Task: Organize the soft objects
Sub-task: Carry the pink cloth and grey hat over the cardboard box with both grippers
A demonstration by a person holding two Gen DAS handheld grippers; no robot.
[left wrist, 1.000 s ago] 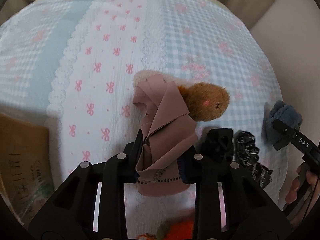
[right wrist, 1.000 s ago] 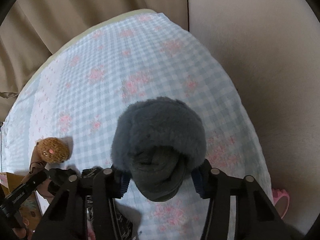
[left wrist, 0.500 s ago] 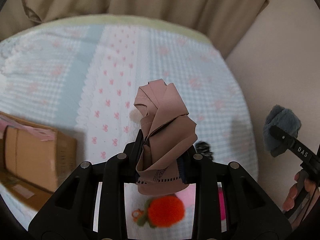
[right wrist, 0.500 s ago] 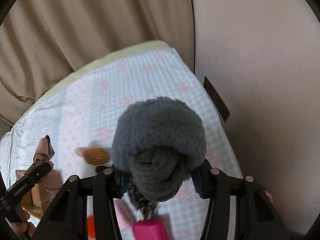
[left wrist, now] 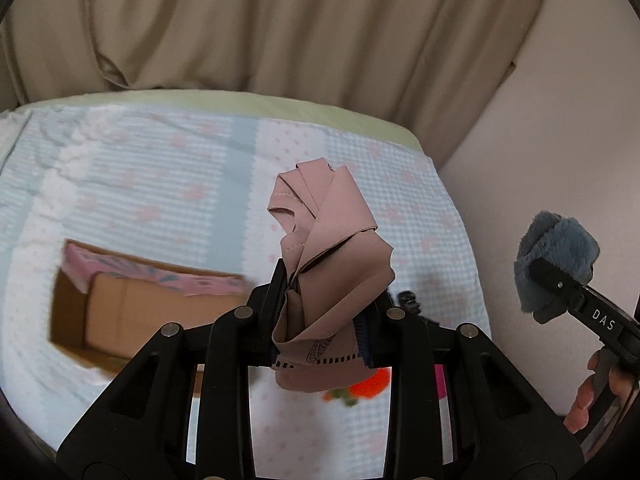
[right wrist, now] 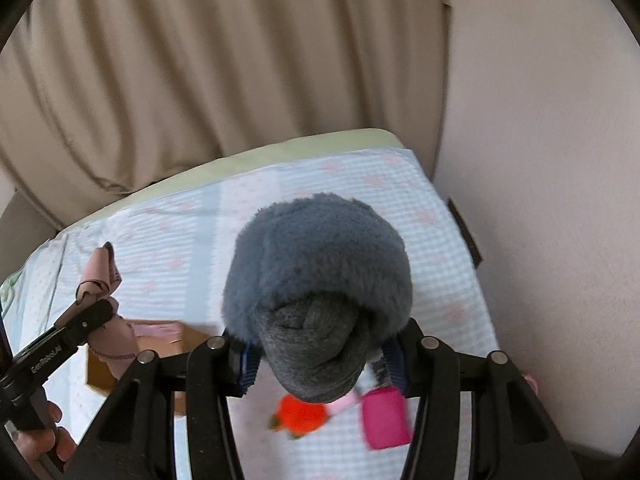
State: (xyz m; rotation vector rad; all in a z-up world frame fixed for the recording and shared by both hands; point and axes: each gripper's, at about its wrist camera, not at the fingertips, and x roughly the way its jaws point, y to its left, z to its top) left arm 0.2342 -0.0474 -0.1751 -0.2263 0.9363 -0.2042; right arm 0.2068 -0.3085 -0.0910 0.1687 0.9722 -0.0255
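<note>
My left gripper [left wrist: 322, 316] is shut on a folded dusty-pink cloth [left wrist: 328, 256] and holds it in the air above the bed. My right gripper [right wrist: 316, 354] is shut on a rolled grey-blue fluffy sock [right wrist: 318, 300], also held above the bed. The sock shows at the right of the left wrist view [left wrist: 554, 256]. The pink cloth shows at the left of the right wrist view [right wrist: 98, 272]. An open cardboard box [left wrist: 120, 312] lies on the bed below and left of the left gripper; it also shows in the right wrist view [right wrist: 132, 354].
An orange plush [right wrist: 302, 416] and a magenta item [right wrist: 386, 416] lie on the blue-and-pink checked bedspread [left wrist: 160, 184] under the grippers. A black item [left wrist: 408, 300] lies behind the left gripper. Beige curtains [left wrist: 280, 28] hang behind the bed; a wall [right wrist: 540, 160] bounds its right side.
Both grippers have risen and tilted up with their loads. The curtains and the cardboard box have come into view. The brown plush has dropped out of sight.
</note>
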